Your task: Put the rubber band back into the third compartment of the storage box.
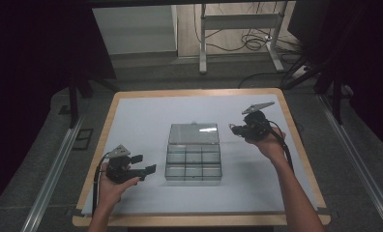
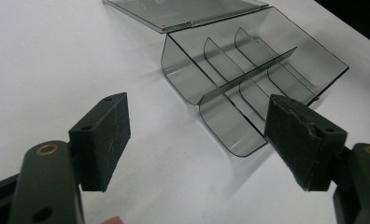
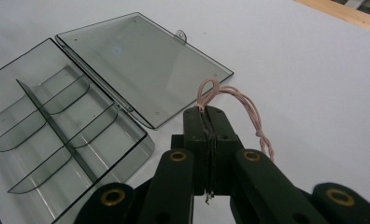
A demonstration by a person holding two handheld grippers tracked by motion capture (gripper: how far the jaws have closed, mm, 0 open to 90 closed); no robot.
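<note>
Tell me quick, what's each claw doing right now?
Left gripper: open, holding nothing.
Right gripper: shut on a pink cord.

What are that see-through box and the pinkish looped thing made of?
The compartment box looks like smoky, glossy clear plastic: the white table shows through it and its edges glint. The pink cord, clamped in the right tool, looks like thin twisted string or wire with a matte finish; which one is unclear.

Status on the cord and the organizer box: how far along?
Done: compartment box sits open, lid flat, compartments look empty. In hand: right gripper is shut on the pink twisted cord, beside the lid. Left gripper is open, holding nothing. Left: probably placing the cord in a compartment.
</note>
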